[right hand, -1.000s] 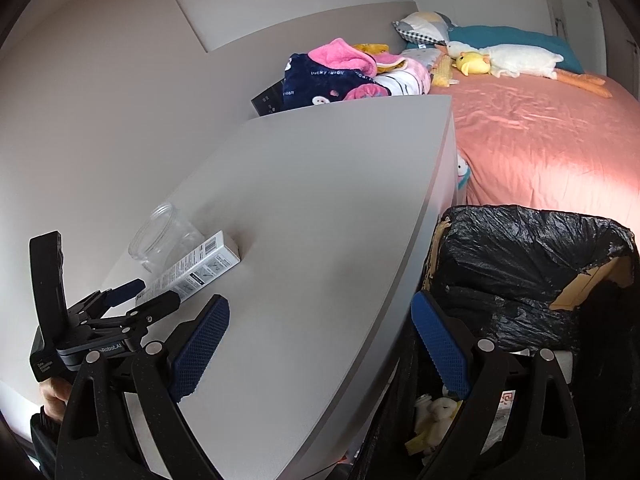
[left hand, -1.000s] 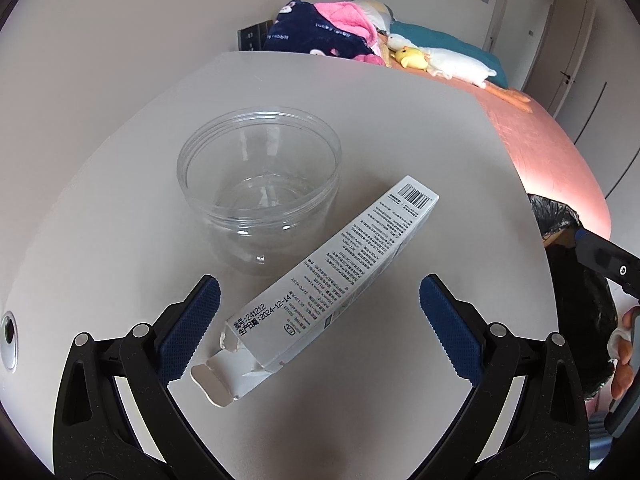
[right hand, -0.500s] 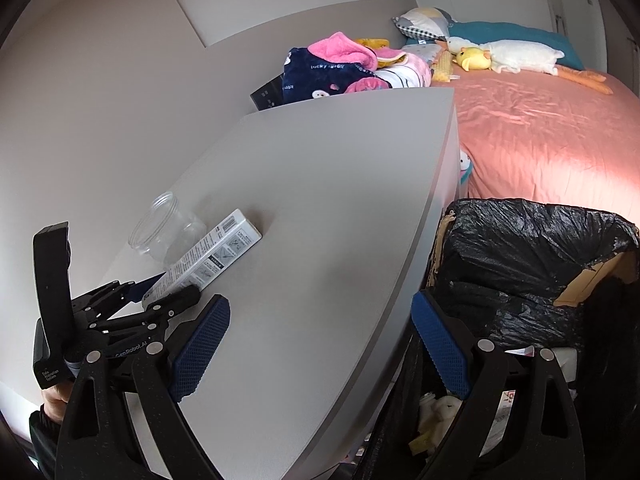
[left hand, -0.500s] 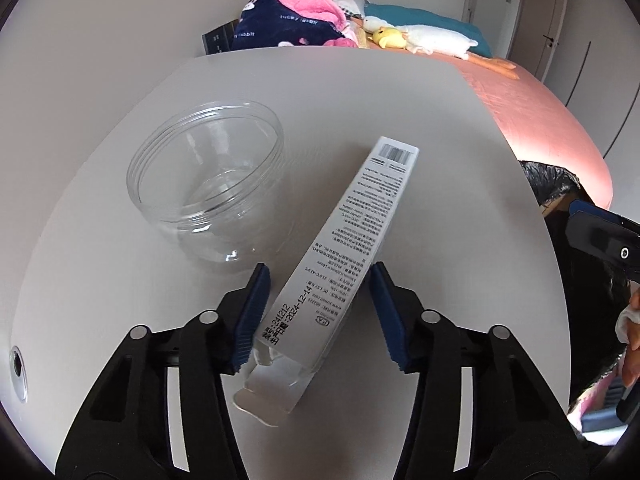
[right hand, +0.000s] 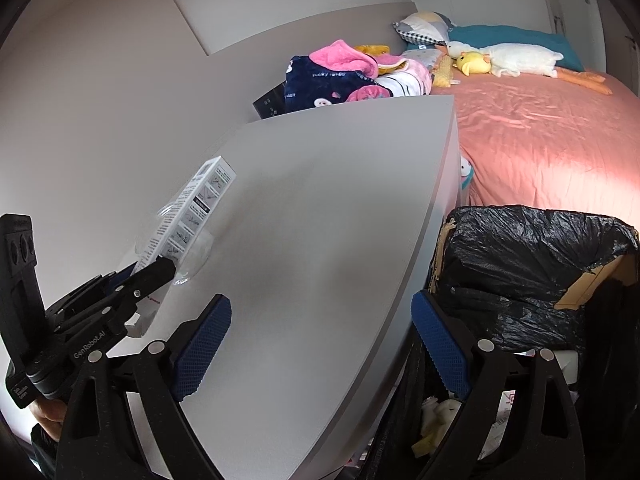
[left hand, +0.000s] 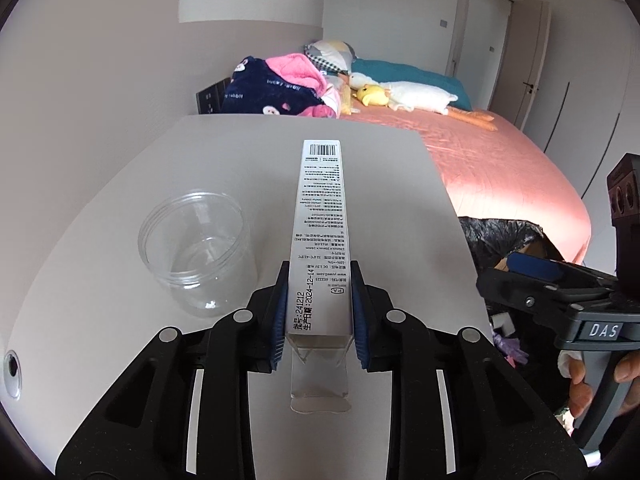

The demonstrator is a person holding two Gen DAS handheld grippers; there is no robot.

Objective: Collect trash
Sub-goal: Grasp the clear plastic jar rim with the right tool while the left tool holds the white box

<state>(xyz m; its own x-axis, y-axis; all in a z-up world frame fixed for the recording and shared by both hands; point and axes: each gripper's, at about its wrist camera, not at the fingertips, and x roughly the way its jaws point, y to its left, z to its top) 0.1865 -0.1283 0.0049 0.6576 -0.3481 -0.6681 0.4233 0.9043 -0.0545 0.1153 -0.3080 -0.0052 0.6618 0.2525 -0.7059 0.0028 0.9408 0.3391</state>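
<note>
Box (left hand: pixel 318 236) pinched at its near end by the left gripper (left hand: pixel 319 316), lifted off the counter (left hand: pixel 400 200).
Its fingers have just closed on the carton; the right gripper (right hand: pixel 320 348), fingers spread, waits empty. Next: swing toward the bin (right hand: pixel 536 264) at 3 o'clock, clearing the jar (left hand: pixel 196 252).

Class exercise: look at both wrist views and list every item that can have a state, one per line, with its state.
Left tool: jaws have just been closing, now clamped on the carton.
White carton: gripped near its open end, flap out, far end raised off the table.
Clear plastic jar: upright, lidless, empty, on the table.
Right tool: open, holding nothing.
Bin with black bag: open, trash inside.
</note>
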